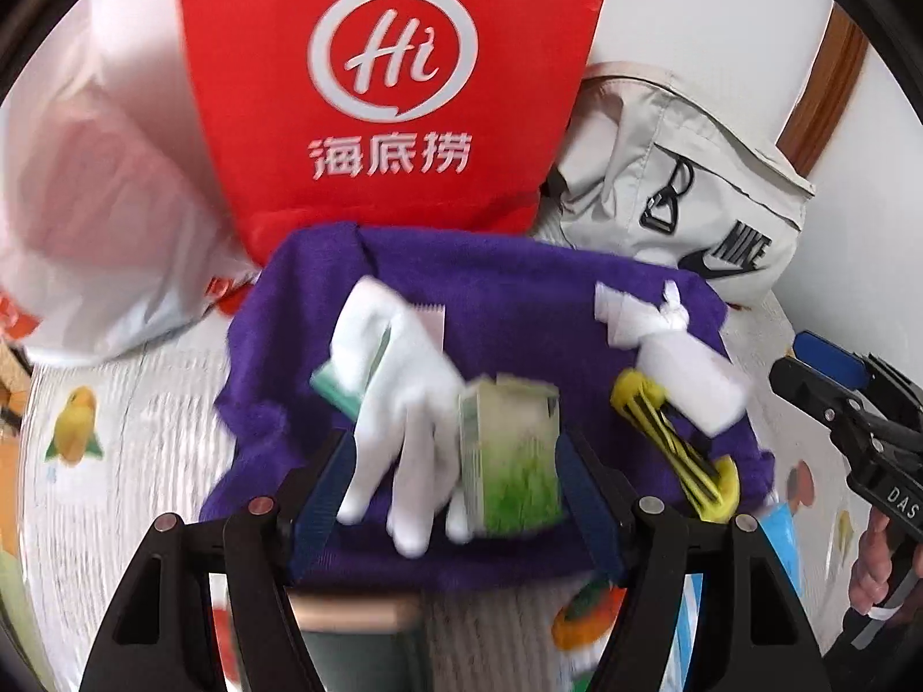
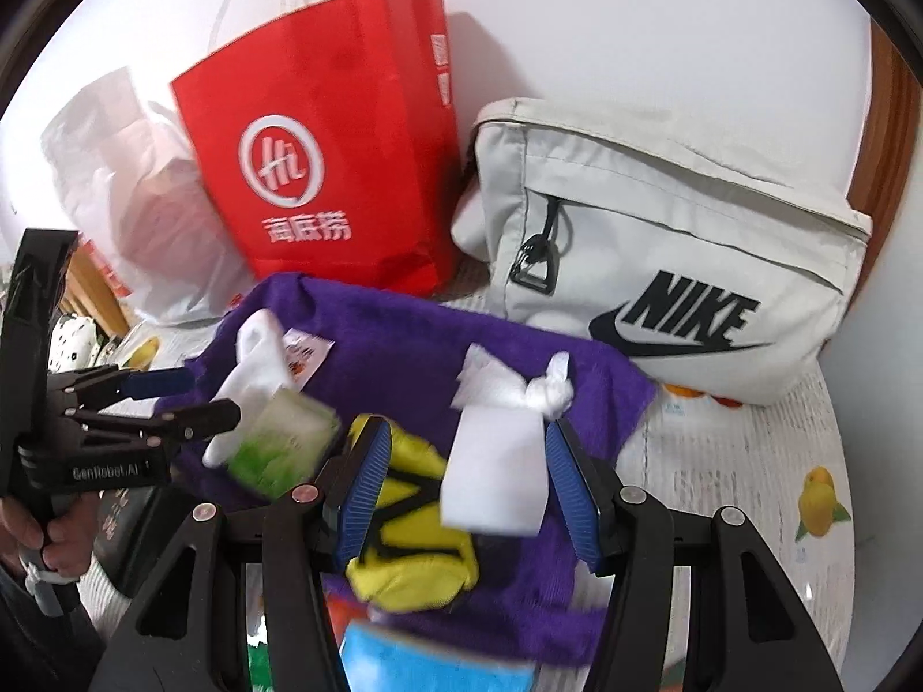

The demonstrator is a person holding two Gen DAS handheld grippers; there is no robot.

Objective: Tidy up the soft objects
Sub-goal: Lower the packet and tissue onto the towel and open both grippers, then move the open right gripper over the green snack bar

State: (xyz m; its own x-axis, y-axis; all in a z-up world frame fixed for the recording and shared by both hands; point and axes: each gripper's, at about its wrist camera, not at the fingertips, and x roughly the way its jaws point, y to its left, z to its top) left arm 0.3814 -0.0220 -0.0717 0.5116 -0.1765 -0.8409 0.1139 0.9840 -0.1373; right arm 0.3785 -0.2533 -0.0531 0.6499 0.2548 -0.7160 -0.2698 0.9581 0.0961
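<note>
A purple towel (image 1: 490, 300) lies spread on the table. On it rest a white glove (image 1: 404, 380), a green tissue pack (image 1: 513, 455), a yellow and black pouch (image 1: 675, 444), a white foam block (image 2: 496, 473) and a knotted white cloth (image 2: 519, 380). My left gripper (image 1: 456, 450) is open. The green pack and the glove's fingers lie between its jaws, and the left pad stands apart from them. My right gripper (image 2: 467, 432) is also open around the white block, with a wide gap on its left side. The yellow pouch (image 2: 415, 536) lies under that gap.
A red paper bag (image 1: 392, 86) stands behind the towel, with a white plastic bag (image 1: 104, 202) to its left and a grey Nike bag (image 2: 663, 265) to its right, all against the wall. A blue packet (image 2: 432, 663) lies at the towel's near edge. The tablecloth (image 1: 115, 432) has a fruit print.
</note>
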